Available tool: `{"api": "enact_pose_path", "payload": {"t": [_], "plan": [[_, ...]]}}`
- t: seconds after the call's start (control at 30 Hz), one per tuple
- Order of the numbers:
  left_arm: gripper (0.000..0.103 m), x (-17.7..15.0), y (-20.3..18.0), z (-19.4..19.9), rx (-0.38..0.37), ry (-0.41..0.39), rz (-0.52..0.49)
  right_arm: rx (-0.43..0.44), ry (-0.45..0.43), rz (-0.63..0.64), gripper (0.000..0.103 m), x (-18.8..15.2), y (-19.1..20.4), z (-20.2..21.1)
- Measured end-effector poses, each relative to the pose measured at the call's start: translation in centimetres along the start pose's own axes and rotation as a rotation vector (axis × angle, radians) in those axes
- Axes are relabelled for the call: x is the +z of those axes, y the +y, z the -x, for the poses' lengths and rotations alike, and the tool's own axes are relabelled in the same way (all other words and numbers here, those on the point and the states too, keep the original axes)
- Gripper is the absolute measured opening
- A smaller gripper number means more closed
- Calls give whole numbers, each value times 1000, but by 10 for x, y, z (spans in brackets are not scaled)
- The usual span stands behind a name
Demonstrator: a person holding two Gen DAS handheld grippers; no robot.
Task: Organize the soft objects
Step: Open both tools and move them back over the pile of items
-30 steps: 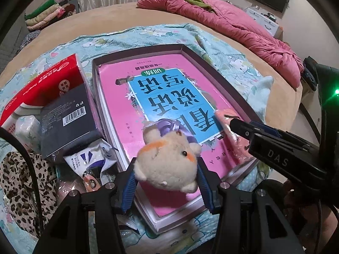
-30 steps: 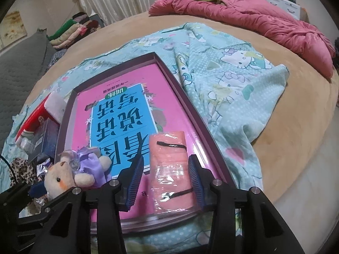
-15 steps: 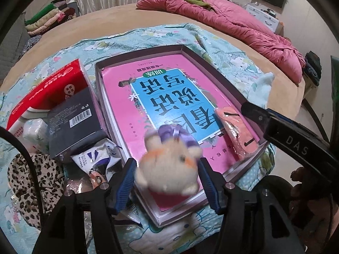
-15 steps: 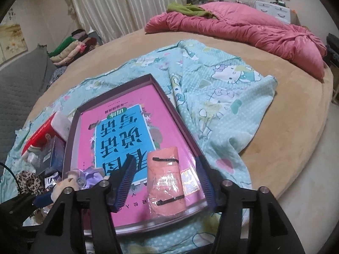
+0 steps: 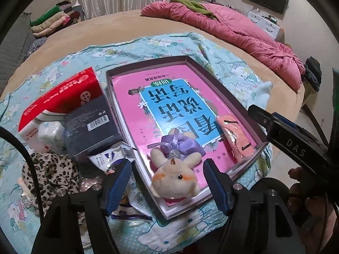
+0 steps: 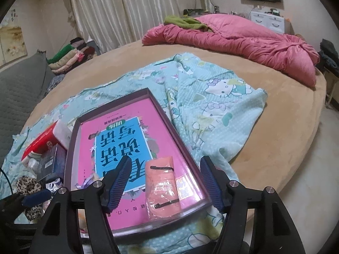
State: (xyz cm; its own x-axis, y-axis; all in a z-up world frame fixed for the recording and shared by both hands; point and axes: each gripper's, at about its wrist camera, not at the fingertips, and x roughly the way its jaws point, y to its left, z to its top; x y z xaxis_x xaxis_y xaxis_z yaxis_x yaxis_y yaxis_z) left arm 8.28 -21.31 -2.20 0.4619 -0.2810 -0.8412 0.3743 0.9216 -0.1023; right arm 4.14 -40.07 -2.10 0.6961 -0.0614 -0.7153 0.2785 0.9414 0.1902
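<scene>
The left gripper (image 5: 167,187) stands wide, its jaws having just been opening, and the small beige plush rabbit with a purple bow (image 5: 174,169) lies between its blue ribbed pads (image 5: 118,185) without either pad pressing on it. The rabbit rests on the near end of a pink and blue book (image 5: 169,105) that fills a shallow dark-rimmed box lid (image 5: 146,66). The right gripper (image 6: 166,183) is likewise spread wide, its jaws also having just been opening, and the flat peach cloth pouch in clear wrap (image 6: 162,187) lies between its pads (image 6: 118,185), untouched, on the same book near the lid's right corner. Left of the lid sit a red and white carton (image 5: 61,97), a dark box with a barcode (image 5: 91,127) and a leopard-print cloth (image 5: 50,173). All of it rests on a pale blue cartoon-print blanket (image 6: 211,97) spread over a round tan bed (image 6: 275,148), with a rumpled pink quilt (image 6: 243,44) at the far side.
</scene>
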Motion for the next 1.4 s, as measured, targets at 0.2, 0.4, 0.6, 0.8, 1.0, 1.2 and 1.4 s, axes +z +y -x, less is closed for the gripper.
{"api": "enact_pose_path", "payload": {"t": [0.2,0.4,0.6,0.8,1.0,1.2,1.4], "plan": [[75,-1,9,25,3,-40,9,7,-22,9,75,2,11,13],[79,-6,27,53,30,-74,35,38,-46,35,77,4,31,31],[79,-14,58,81,93,-102,73,70,-57,94,78,1,59,44],[79,-27,95,109,142,-124,131,111,-66,134,78,-2,85,58],[79,-39,129,127,170,-138,203,143,-73,176,78,-5,105,70],[79,-53,165,141,192,-153,284,174,-66,219,78,-12,126,76],[79,-68,184,144,205,-144,325,208,-60,268,78,-19,147,81]]}}
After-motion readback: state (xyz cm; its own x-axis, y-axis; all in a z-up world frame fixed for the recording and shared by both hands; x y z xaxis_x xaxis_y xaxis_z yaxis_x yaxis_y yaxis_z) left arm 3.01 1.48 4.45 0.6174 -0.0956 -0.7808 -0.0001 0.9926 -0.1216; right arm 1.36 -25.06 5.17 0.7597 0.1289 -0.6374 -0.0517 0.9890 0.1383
